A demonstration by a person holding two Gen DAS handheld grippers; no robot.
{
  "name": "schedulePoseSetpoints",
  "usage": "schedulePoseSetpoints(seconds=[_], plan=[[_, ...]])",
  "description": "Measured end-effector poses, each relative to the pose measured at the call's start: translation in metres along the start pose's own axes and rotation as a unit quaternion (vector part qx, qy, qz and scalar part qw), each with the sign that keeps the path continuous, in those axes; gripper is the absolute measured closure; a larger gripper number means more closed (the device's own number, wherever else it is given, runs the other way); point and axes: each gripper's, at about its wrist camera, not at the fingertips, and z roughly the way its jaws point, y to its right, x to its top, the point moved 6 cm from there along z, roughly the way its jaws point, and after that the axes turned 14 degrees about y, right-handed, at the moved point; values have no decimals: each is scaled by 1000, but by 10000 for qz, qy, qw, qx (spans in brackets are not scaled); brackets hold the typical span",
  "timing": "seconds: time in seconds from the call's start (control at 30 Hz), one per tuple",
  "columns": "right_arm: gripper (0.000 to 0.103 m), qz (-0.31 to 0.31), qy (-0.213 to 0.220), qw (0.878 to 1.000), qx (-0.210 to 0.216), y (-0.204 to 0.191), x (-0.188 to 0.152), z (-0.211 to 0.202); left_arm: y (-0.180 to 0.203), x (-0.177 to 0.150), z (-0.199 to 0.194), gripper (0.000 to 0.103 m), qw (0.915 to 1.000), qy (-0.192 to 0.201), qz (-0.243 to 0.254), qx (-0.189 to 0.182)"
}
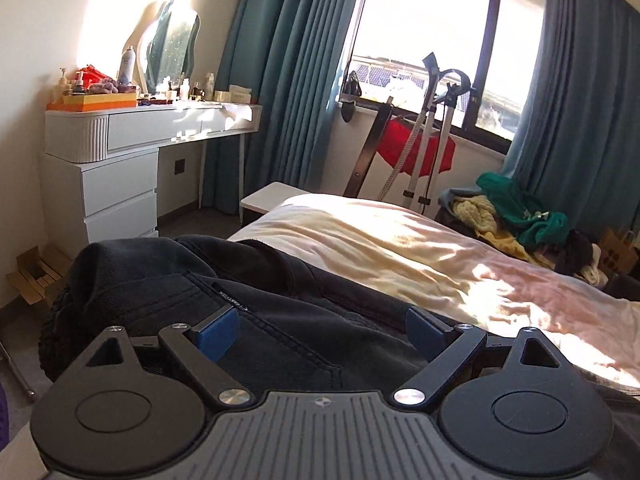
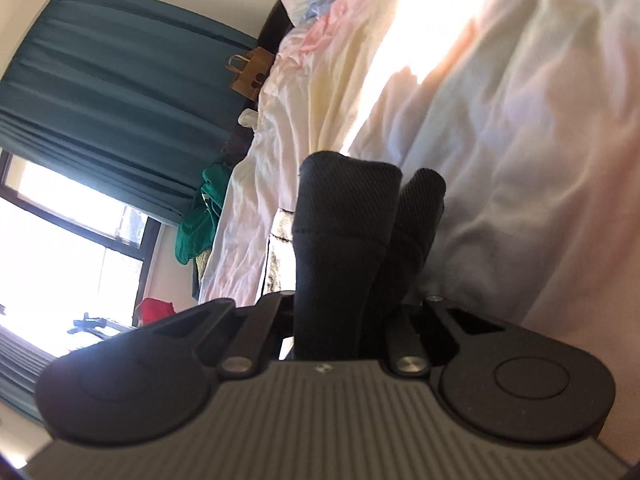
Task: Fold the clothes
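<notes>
A dark denim-like garment (image 1: 280, 288) with visible seams lies bunched on the near corner of the bed (image 1: 400, 248). My left gripper (image 1: 320, 332) hovers just over it, open wide. Its blue pads (image 1: 216, 334) stand far apart, with cloth below them but not pinched. In the right wrist view, which is rolled sideways, my right gripper (image 2: 344, 320) is shut on a thick fold of the same dark garment (image 2: 344, 208). The fold sticks up out of the jaws in two rolls and hides the fingertips. Behind it lies the pale pastel bed sheet (image 2: 500, 160).
A white dressing table (image 1: 120, 128) with a mirror and bottles stands at the left wall. A garment steamer stand (image 1: 432, 140) with red cloth is by the window. A pile of green and yellow clothes (image 1: 520, 212) and a paper bag (image 1: 620, 248) sit beyond the bed.
</notes>
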Motion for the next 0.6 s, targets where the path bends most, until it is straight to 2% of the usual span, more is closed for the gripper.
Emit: schedulePoseSetpoints(seconds=[0.07,0.17,0.37,0.43,0.6], plan=[[91,-291,178,9993,146,-15,3,-5,8,-13,8,11,9997,-124,214,-93],[91,-354,267,9988,204,-22,6,-6,14,-28,18,11,9980,-350,515,-141],[91,-182,-27,9993,-338,7,-1,2,21,-53,31,11,9900,-691,1226,-30],[91,-156,-48,9991,-389,10,-3,2,24,-59,33,10,9872,-753,1404,-3],[91,-612,38,9975,-358,-1,-4,0,26,-65,35,9,9842,-830,1562,21]])
